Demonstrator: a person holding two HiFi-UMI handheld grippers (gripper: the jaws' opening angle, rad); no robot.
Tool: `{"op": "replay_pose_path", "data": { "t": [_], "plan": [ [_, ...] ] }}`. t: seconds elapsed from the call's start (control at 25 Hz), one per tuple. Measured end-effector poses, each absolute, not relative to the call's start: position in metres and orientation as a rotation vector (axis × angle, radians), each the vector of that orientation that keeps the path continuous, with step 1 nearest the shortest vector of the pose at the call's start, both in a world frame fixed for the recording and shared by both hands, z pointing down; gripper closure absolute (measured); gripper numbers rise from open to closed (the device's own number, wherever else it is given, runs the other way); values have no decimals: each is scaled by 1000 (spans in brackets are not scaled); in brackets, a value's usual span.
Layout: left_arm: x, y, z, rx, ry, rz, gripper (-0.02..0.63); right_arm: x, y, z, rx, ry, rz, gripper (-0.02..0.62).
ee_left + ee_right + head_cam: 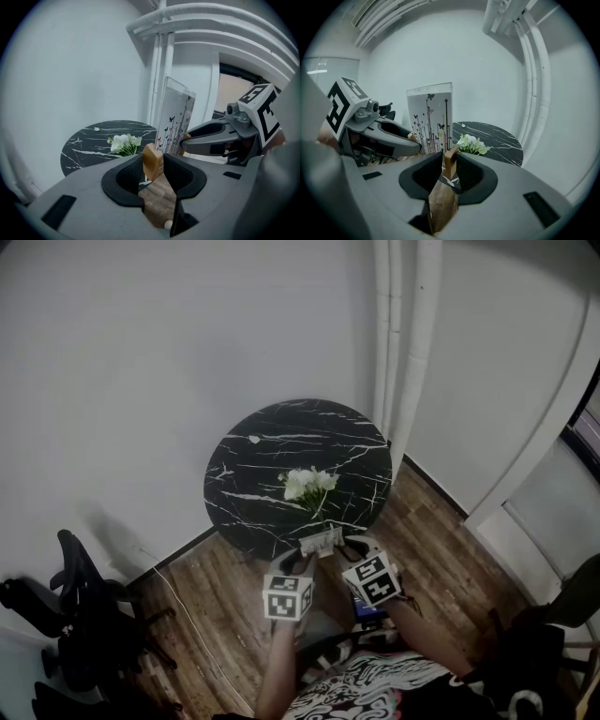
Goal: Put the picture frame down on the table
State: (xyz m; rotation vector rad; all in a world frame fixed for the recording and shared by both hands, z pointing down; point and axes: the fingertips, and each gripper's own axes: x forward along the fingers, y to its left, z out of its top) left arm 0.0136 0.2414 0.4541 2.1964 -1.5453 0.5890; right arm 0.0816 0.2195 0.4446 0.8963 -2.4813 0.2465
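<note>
Head view: left claw (304, 559), right claw (350, 547) hold frame (322, 540).

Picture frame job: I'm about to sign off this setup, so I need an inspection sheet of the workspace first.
Surface: round black marble table with white veins, standing near the wall.
Job's things: picture frame, a clear panel printed with butterflies, held upright at the table's near edge and not yet set down.
Clutter: white flowers lying on the table.
Grippers: left gripper is shut on one wooden foot of the frame, right gripper on the other.
Cables: one thin pale cable runs across the wood floor.
Surroundings: white wall, vertical pipes, black office chair.
</note>
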Motion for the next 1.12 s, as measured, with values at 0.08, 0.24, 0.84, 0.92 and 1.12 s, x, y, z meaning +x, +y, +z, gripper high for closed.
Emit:
{"op": "replay_pose_path", "data": {
  "t": [0.08, 0.24, 0.84, 0.92, 1.12],
  "plan": [
    [15, 240, 454, 2195, -1541, 588, 460, 84, 218, 445, 895, -2480, 250, 497],
    [17, 231, 447, 2205, -1542, 580, 462, 86, 209, 438, 908, -2488, 262, 497],
    [-21, 133, 486, 2120, -1491, 572, 466, 45, 110, 473, 816, -2437, 303, 497],
    [-29, 109, 491, 2117, -1481, 578, 466, 37, 85, 479, 816, -2430, 313, 497],
    [-51, 50, 496, 2121, -1447, 575, 468, 15, 28, 484, 843, -2414, 320, 497]
  ]
}}
